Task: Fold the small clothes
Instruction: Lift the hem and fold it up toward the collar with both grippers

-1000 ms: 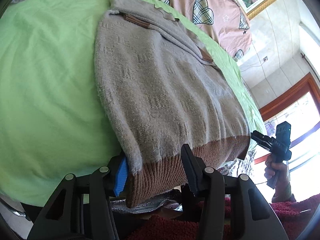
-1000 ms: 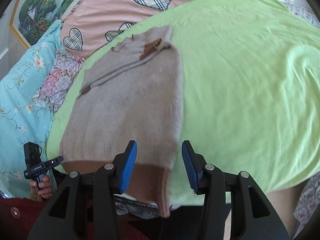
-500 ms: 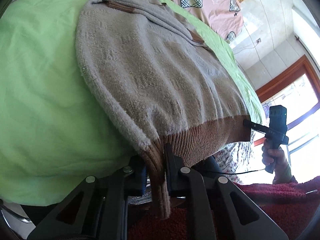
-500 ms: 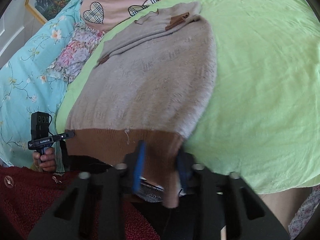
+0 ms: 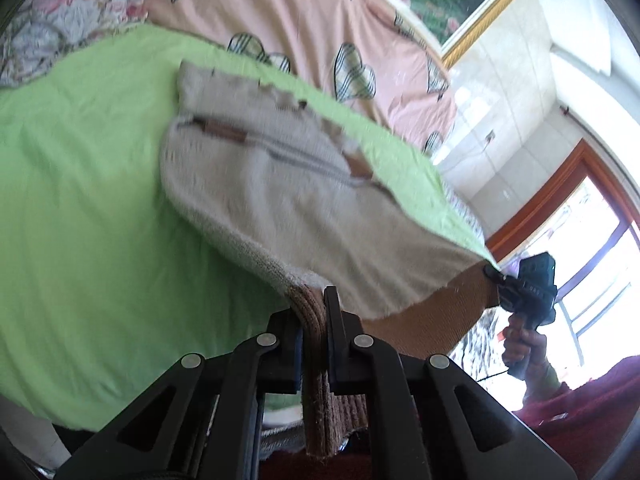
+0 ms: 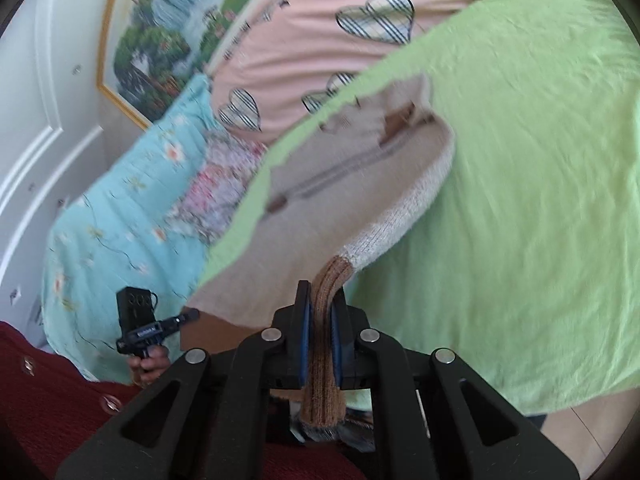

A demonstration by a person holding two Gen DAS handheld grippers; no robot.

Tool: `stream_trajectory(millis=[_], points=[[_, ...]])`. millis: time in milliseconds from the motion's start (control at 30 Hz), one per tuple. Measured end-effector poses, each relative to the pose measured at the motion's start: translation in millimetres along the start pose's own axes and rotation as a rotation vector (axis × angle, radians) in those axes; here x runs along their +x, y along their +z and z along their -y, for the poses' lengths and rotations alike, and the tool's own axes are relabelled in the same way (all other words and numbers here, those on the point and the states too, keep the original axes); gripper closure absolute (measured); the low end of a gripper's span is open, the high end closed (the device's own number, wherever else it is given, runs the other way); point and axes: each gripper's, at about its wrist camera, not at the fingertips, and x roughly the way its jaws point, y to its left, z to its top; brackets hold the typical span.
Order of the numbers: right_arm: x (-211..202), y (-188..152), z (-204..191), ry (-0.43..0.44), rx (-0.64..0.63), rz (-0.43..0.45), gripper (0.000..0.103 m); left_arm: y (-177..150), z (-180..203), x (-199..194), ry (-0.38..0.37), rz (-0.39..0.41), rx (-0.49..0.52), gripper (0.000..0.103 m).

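A small beige knit sweater (image 5: pixel 280 200) with a brown ribbed hem (image 5: pixel 316 320) lies on the green sheet (image 5: pixel 80 220). Its sleeves are folded across the chest. My left gripper (image 5: pixel 314 316) is shut on the hem's left corner. My right gripper (image 6: pixel 320 312) is shut on the hem's right corner (image 6: pixel 326 280). Both hold the hem raised off the bed, so the sweater (image 6: pixel 332 208) hangs stretched between the grippers and its far collar end. The right gripper also shows at the right of the left wrist view (image 5: pixel 494 276), and the left gripper at the left of the right wrist view (image 6: pixel 188 316).
A pink heart-print pillow (image 5: pixel 300 20) lies at the head of the bed, with a blue floral cover (image 6: pixel 120 220) beside it. A framed picture (image 6: pixel 168 28) hangs on the wall. The bed's near edge (image 6: pixel 540 392) is below my right gripper. My red clothing (image 6: pixel 48 392) is close underneath.
Both grippers have shut on the hem corners and lifted the hem up off the bed. The views have tilted up toward the pillows.
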Motion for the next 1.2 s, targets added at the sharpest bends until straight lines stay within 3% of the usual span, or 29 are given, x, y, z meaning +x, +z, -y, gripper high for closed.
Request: stream_trajectory(millis=[267,567,733,1000,1200], points=[[33.6,55.8,-1.3,0.023,-0.006,0.107,0.094,62.7,-2.5,23.4,0.024,0.133,0.008,0.097],[98.2,144.8,16.9,-0.057,-0.018,0.166,0.094,158.9,-25.1,71.9,0.099,0.214,0.019,0.097],[140.8,194.6,30.1,-0.054,-0.026,0.185,0.094,208.2,-40.3,97.8,0.126,0.250,0.001,0.097],[199.9,242.8,65.6,-0.152,0.009,0.172,0.094,259.8,-81.3,161.2,0.188,0.223,-0.048,0.097],[234.5,246.8,97.7,-0.271,0.032,0.113,0.094,274.1,-121.3,219.1,0.262,0.143,-0.082,0.097]])
